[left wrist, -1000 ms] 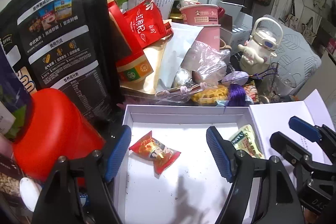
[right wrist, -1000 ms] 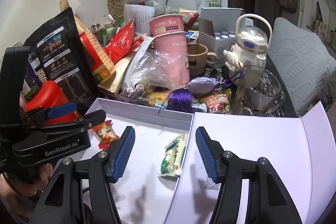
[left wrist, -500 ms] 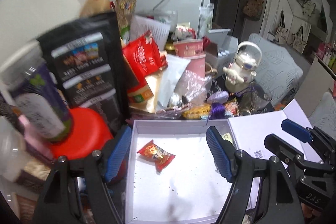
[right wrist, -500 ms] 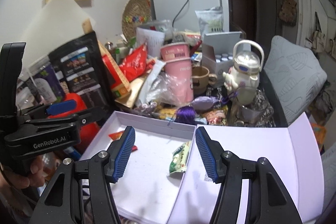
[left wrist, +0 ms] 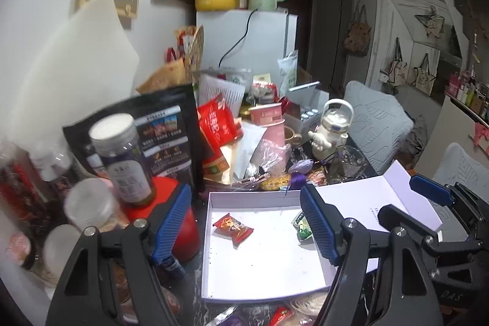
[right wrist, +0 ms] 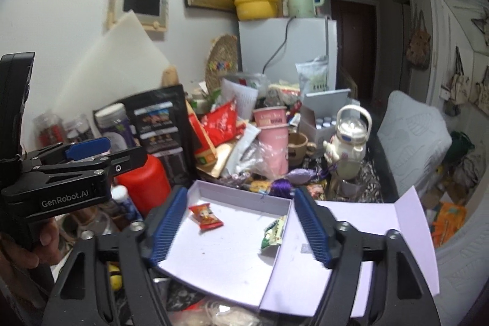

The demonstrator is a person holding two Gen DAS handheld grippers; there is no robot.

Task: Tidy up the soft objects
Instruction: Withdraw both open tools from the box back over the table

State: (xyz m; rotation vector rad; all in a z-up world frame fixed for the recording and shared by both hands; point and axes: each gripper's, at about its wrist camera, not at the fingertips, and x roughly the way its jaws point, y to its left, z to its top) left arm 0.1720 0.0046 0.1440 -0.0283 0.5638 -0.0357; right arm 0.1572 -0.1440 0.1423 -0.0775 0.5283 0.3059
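A shallow white box [left wrist: 269, 265] [right wrist: 220, 258] lies open on the cluttered table, its lid [left wrist: 366, 200] [right wrist: 366, 234] folded out to the right. Inside lie a red snack packet [left wrist: 233, 228] [right wrist: 205, 216] and a green packet [left wrist: 301, 227] [right wrist: 273, 232] against the right wall. My left gripper [left wrist: 244, 225] [right wrist: 122, 153] hovers open above the box, holding nothing. My right gripper [right wrist: 240, 228] [left wrist: 406, 202] is also above it; its jaws are opening with nothing between them.
Behind the box is a pile: a purple tassel [right wrist: 281, 185], pink cups [right wrist: 272, 130], red bags [left wrist: 215, 121], a white kettle-shaped bottle [right wrist: 348, 142] and a glass [left wrist: 345, 164]. A red canister [right wrist: 143, 176], black pouch [left wrist: 165, 136] and jars [left wrist: 122, 155] stand left. A grey cushion [right wrist: 409, 136] is right.
Both grippers have risen and drawn back, so the box looks smaller and lower. The right jaws stand wider apart. Both packets lie where they were.
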